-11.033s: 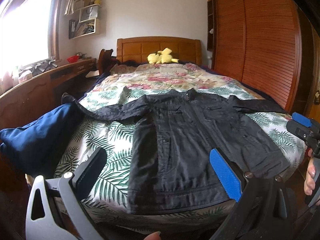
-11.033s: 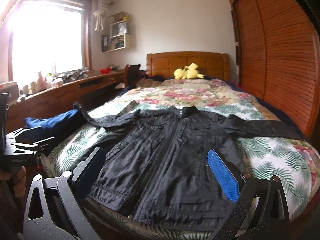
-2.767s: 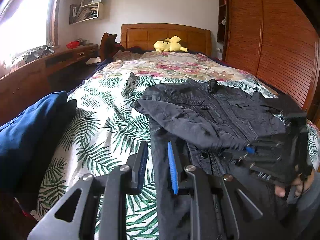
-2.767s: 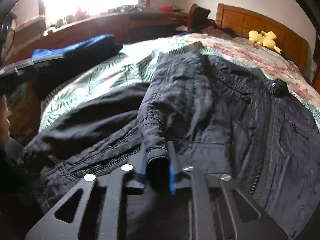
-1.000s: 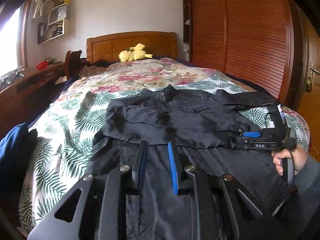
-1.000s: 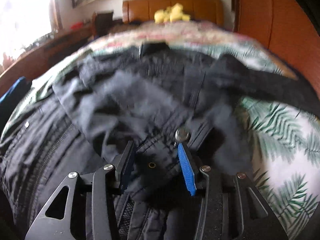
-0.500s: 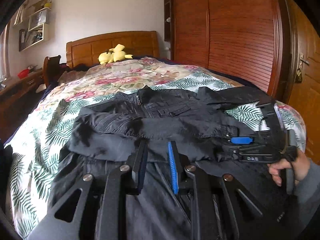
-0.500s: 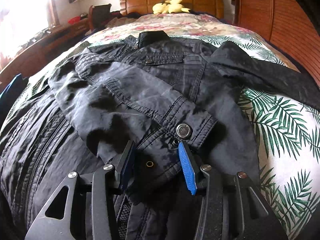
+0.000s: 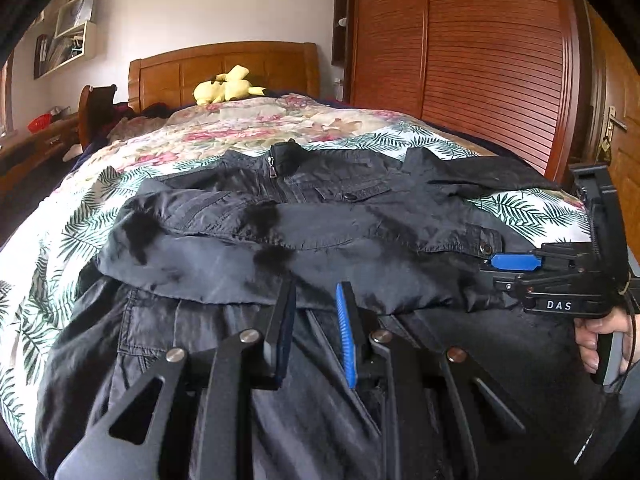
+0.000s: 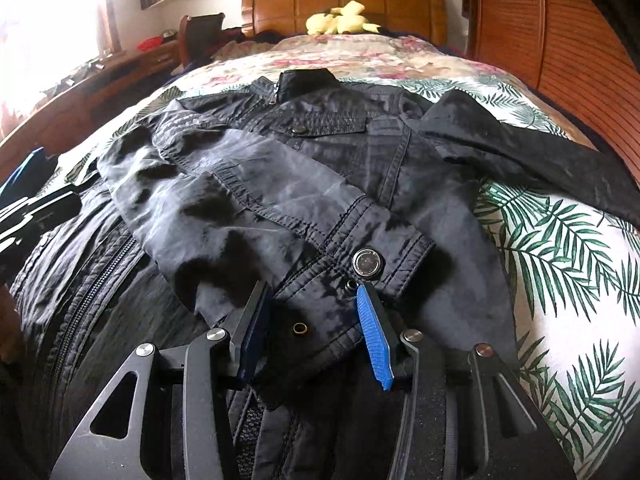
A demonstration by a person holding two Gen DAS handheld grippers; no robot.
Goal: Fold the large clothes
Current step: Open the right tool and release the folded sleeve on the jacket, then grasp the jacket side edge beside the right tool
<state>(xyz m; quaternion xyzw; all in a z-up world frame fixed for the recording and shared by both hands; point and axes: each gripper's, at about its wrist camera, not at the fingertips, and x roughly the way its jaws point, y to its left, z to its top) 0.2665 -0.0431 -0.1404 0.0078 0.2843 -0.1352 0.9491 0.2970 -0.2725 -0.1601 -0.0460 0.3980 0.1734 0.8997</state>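
Note:
A black jacket (image 9: 328, 200) lies face up on the bed, collar toward the headboard. Its left sleeve (image 10: 256, 196) is folded across the chest, the cuff (image 10: 360, 264) with a metal snap lying flat. My right gripper (image 10: 312, 300) is open with the cuff lying loose between its fingers; it also shows in the left wrist view (image 9: 516, 262). My left gripper (image 9: 316, 292) is narrowly open and empty, low over the jacket's front by the sleeve's lower edge. The other sleeve (image 10: 532, 152) stretches out to the right.
The bed (image 10: 560, 248) has a palm-leaf and floral cover and a wooden headboard (image 9: 224, 68) with a yellow plush toy (image 9: 224, 88). A wooden wardrobe (image 9: 480, 60) stands right of it. A desk (image 10: 80, 96) runs along the left under the window.
The right gripper has opened and let go of the cuff, which now lies flat on the jacket. The left gripper has swung right over the jacket's front.

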